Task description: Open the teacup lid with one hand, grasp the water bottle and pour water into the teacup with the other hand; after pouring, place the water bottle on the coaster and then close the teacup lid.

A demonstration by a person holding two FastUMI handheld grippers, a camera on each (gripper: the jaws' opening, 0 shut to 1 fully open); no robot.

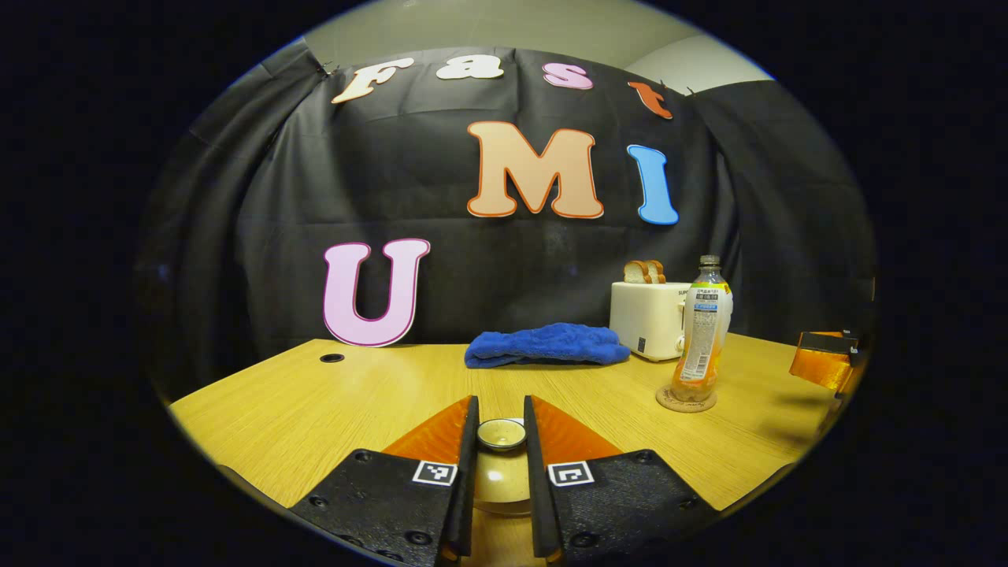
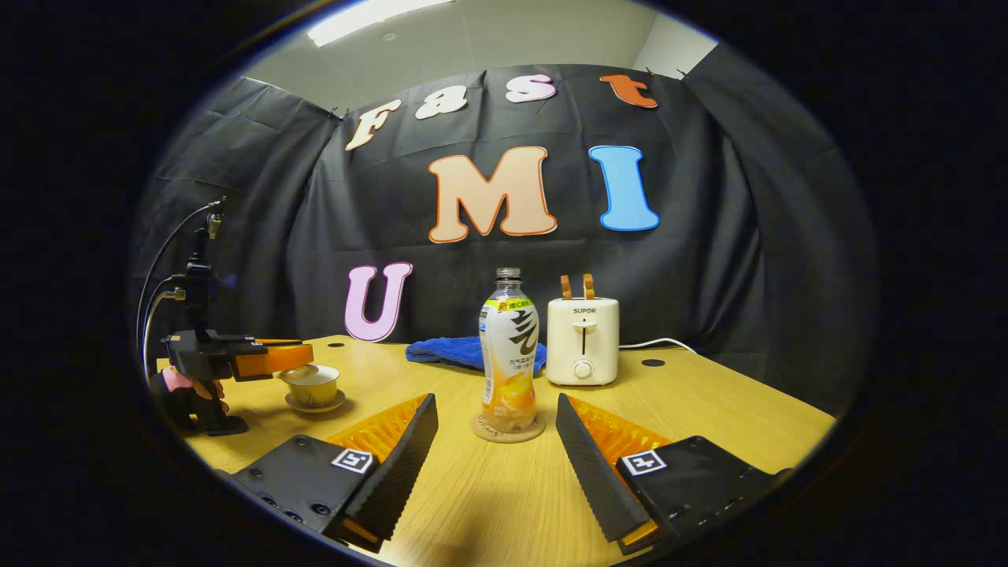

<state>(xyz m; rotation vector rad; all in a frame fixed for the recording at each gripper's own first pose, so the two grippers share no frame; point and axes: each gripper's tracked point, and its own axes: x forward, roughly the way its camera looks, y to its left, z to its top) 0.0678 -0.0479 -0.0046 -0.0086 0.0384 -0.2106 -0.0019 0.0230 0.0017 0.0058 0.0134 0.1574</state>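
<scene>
In the left gripper view my left gripper [image 1: 501,403] is shut on the round knob of the teacup lid [image 1: 502,435], and the lid's dome shows lower between the fingers. The right gripper view shows that gripper [image 2: 293,356] over the teacup [image 2: 313,386] on its saucer [image 2: 315,405]; whether the lid rests on the cup I cannot tell. The water bottle [image 2: 509,354], holding orange liquid, stands upright on the round coaster [image 2: 508,430]. My right gripper [image 2: 496,405] is open just in front of the bottle, one finger on each side, touching nothing. The bottle [image 1: 703,339] stands to the right.
A white toaster [image 2: 583,340] with bread slices stands behind the bottle, its cable running right. A folded blue cloth [image 2: 461,352] lies at the back of the wooden table [image 2: 732,425]. A hand [image 2: 189,387] holds the left gripper at the table's left edge.
</scene>
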